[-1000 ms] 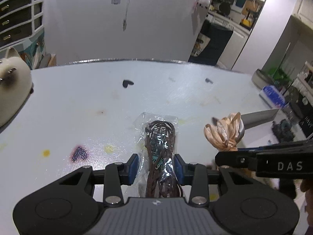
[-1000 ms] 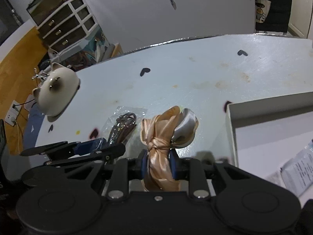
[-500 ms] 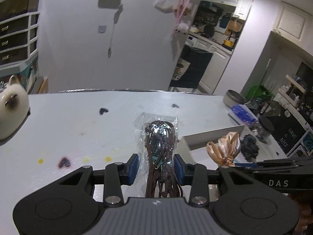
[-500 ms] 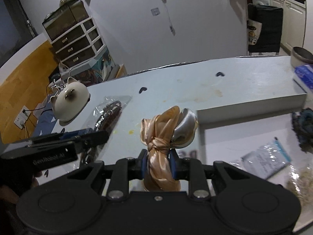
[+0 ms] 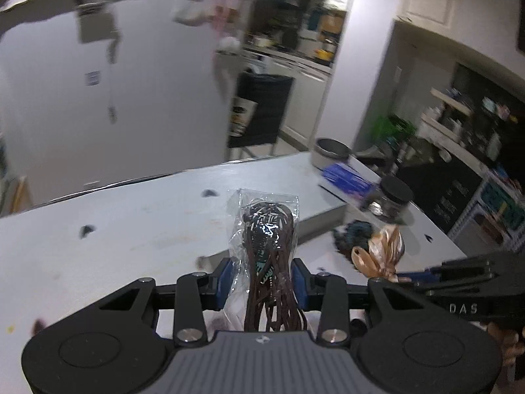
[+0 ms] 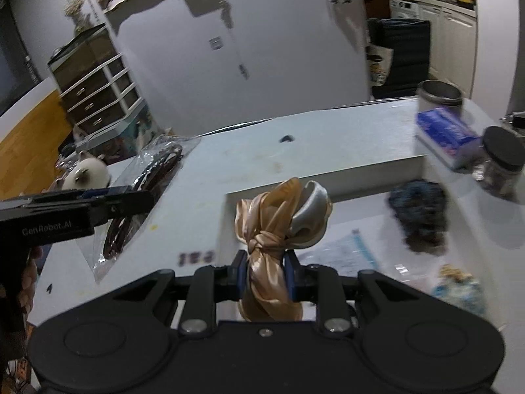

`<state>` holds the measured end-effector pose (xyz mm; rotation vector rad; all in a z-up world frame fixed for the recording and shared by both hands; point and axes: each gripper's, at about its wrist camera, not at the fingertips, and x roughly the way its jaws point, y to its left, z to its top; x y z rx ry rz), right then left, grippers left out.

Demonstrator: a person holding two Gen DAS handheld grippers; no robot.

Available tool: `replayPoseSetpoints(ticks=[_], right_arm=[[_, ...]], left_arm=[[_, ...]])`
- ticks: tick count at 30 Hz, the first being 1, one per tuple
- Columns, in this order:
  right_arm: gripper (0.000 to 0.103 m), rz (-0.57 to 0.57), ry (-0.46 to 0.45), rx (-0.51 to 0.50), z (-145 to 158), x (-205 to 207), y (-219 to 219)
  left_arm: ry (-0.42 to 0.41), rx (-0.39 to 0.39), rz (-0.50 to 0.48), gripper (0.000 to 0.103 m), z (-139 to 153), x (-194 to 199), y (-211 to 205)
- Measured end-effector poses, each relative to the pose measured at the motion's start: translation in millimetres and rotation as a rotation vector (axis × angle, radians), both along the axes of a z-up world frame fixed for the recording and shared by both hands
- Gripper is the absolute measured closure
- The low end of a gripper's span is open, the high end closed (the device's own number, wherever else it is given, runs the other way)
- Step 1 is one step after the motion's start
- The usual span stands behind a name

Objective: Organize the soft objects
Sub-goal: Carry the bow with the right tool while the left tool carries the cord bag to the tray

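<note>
Gripping bagged cords (image 5: 267, 246), left gripper (image 5: 262, 279); right gripper (image 6: 265, 274) clamping satin scarf (image 6: 279, 216), tails hidden.

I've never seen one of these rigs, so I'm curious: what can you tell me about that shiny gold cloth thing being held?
The satin scarf is glossy peach-gold fabric with a silvery-grey fold, tied in a knot at its middle. The right gripper pinches it just below the knot, its blue pads pressing both sides. It stands upright, loops fanned above, held over the white tray; nothing else touches it.

Both black claws, left claw (image 5: 262, 279) and right claw (image 6: 265, 279), have blue pads and silver screws.
</note>
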<state>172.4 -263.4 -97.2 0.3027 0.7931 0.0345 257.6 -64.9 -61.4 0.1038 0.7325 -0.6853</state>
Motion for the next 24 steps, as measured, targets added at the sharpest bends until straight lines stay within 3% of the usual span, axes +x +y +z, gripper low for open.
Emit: replayPoseSetpoints(ticks=[12, 19, 24], right_arm=[[0.078, -0.004, 0.021, -0.05, -10, 3, -95], [0.079, 0.099, 0.056, -0.095, -26, 27, -120], [0.079, 0.171, 0.079, -0.111, -37, 46, -124]], left_arm=[[0.044, 0.104, -0.193, 0.063, -35, 16, -114], [0.035, 0.265, -0.363, 0.063, -58, 31, -149], [0.04, 0.386, -0.415, 0.063, -75, 46, -160]])
